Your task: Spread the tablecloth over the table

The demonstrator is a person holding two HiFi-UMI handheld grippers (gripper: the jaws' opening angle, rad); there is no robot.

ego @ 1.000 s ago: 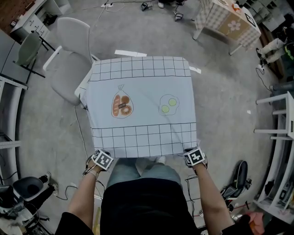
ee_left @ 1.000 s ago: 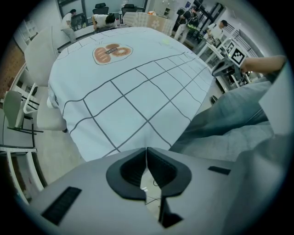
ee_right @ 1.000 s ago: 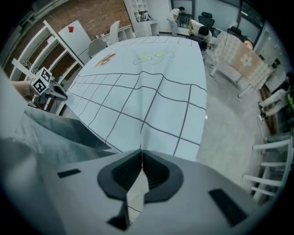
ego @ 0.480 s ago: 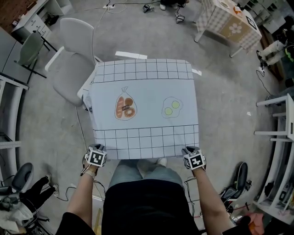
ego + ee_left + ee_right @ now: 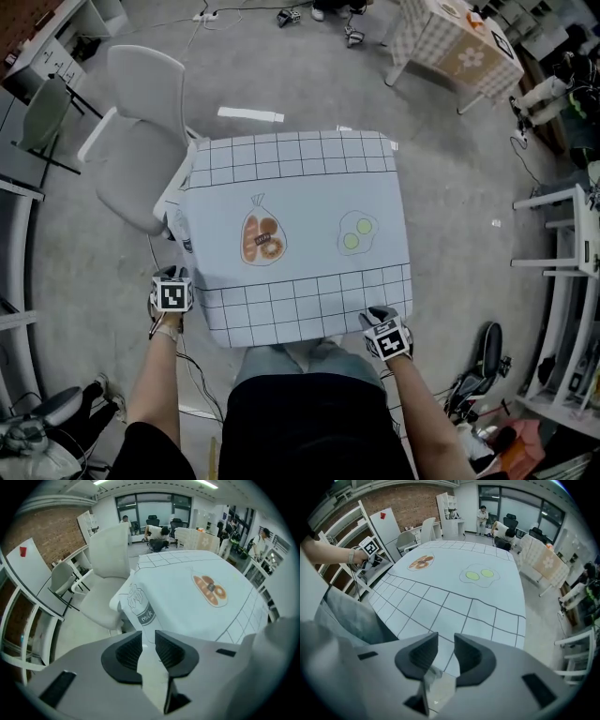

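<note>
The pale blue tablecloth [image 5: 300,187] with grid borders, a bread print and an egg print lies flat over the table, which it hides. My left gripper [image 5: 172,295] hangs off the table's left side beside the near-left corner. Its jaws [image 5: 148,641] are opening; the cloth's hanging side with a milk print [image 5: 140,606] shows through the gap, and the pads do not press it. My right gripper [image 5: 386,336] is at the cloth's near edge by the near-right corner. It [image 5: 446,651] is open over the grid border [image 5: 454,616], holding nothing.
A white chair [image 5: 141,122] stands against the table's far-left side. A second table with a checked cloth [image 5: 450,42] is at the back right. White racks [image 5: 562,244] line the right. The person's legs [image 5: 300,361] are at the near edge. Cables lie on the floor.
Both grippers have let go of the cloth's near corners and opened. The left one swung out to the left and along the table's side. The right one shifted slightly.
</note>
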